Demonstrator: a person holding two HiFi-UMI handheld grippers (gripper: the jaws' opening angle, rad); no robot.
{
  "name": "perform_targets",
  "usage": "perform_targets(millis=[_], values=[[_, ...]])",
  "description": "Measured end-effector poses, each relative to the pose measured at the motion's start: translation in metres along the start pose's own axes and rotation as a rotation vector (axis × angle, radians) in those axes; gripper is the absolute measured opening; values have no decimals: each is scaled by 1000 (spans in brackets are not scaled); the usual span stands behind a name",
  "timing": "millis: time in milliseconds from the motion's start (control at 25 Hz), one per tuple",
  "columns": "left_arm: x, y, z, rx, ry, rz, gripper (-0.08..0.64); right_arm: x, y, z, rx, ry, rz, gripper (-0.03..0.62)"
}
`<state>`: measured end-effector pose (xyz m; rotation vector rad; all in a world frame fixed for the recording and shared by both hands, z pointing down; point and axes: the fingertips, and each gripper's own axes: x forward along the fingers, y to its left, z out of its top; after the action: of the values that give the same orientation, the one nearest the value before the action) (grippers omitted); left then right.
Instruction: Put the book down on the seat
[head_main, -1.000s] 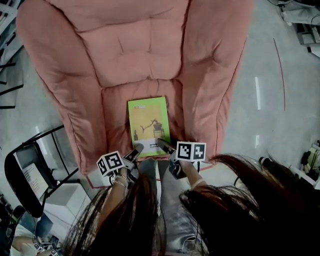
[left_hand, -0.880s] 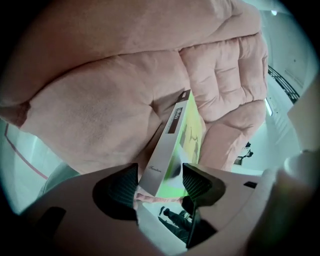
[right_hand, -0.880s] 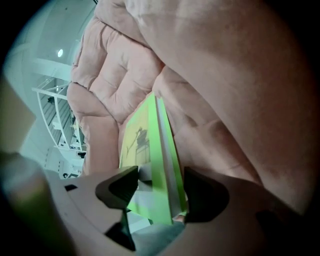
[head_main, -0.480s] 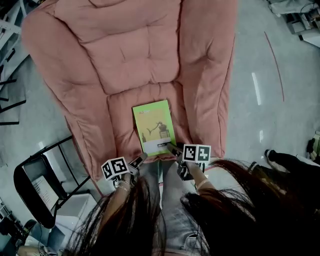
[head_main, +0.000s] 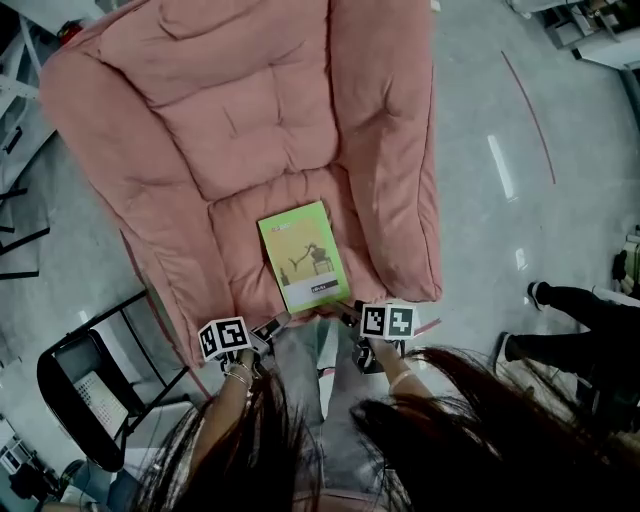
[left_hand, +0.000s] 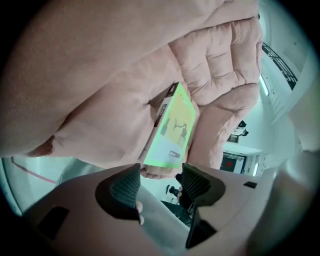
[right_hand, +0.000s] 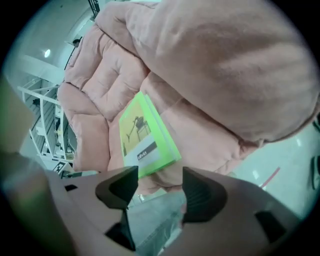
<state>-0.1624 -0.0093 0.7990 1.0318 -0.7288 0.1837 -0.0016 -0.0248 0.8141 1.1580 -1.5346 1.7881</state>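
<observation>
Left gripper (left_hand: 160, 186) has its jaws apart with nothing between them, and it hangs just short of the front edge of the seat (head_main: 235, 235), above the person's grey-trousered knees (head_main: 325, 375). The right gripper (right_hand: 155, 192) is close beside it, its jaws also parted and empty. The person's long dark hair (head_main: 440, 440) fills the bottom of the head view.

Just beyond both pairs of jaws, a lime-green paperback book (head_main: 303, 256) lies flat, cover up, on the seat cushion of a large, padded pink armchair (head_main: 395, 150). It sits near the front of the cushion and slightly askew. The cover shows a small dark drawing on a yellow panel, with a pale band at its near end.

Behind the book rises the quilted backrest (head_main: 250, 100), with thick arms on either side. A black folding chair (head_main: 75, 385) stands on the glossy grey floor (head_main: 500, 130) to the left of the armchair. To the right, another person's dark-clad leg and shoe (head_main: 560, 298) reach into view.
</observation>
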Motion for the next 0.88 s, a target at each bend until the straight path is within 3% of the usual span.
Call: perform_targets(millis=[120, 280, 440, 640, 760, 880], values=[[-1, -18, -11, 20, 15, -38, 265, -6, 3, -12, -12, 18, 11, 285], [-4, -37, -21, 25, -26, -64, 264, -18, 16, -19, -70, 66, 43, 285], [-11, -40, -41, 19, -133, -29, 244, -39, 23, -23, -183, 97, 79, 273], [-32, -37, -73, -54, -321, -19, 196, -75, 20, -24, -259, 62, 100, 230], [-41, -46, -94, -32, -375, -46, 196, -94, 18, -26, -316, 37, 99, 172], [-48, -57, -109, -5, -430, -58, 195, -112, 17, -32, -386, 18, 96, 158]])
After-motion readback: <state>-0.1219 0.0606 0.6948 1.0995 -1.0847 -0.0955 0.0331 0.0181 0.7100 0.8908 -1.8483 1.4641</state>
